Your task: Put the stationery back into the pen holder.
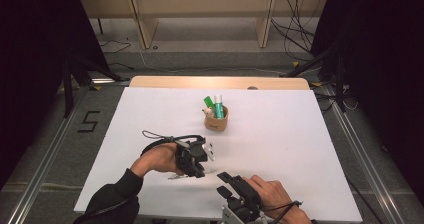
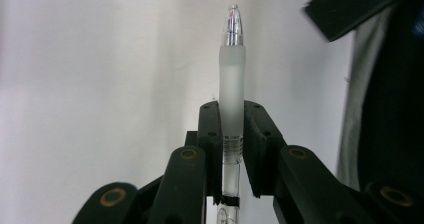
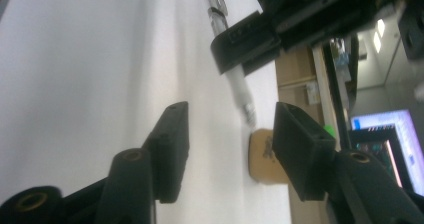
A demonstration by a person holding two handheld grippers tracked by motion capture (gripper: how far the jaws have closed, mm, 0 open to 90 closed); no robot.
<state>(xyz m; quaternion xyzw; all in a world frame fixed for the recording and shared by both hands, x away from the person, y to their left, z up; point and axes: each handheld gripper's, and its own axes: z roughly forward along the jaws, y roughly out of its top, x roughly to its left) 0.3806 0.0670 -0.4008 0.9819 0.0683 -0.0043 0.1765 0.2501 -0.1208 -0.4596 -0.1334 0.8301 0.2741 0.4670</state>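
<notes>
A white table top point(image 1: 280, 134) fills the middle of the high view, with a strip of bare wood along its far edge, grey floor around it and pale wooden shelving behind. Dark stands and loose cables sit at both sides, and a "5" is marked in tape on the floor to the left.

One small tan cup point(image 1: 216, 119) stands upright on the far half of the table. Three things rise from it: two green-and-white markers and one short pale piece whose kind is too small to tell.

There are two grippers, one in each hand. The left gripper point(image 1: 196, 156) hovers near the table's middle, well short of the cup. Its jaws are clenched on one clear pen point(image 2: 232, 99), which stands straight up between them in the left gripper view, frosted grip and pointed tip above the jaws and clear barrel below.

The right gripper point(image 1: 232, 181) lies near the front edge, just beside the left one. Its jaws are spread apart with nothing between them. In the right gripper view they frame the pen's tip and the cup point(image 3: 267, 156) farther off, with the left gripper's black body above and a lit screen at the far right.
</notes>
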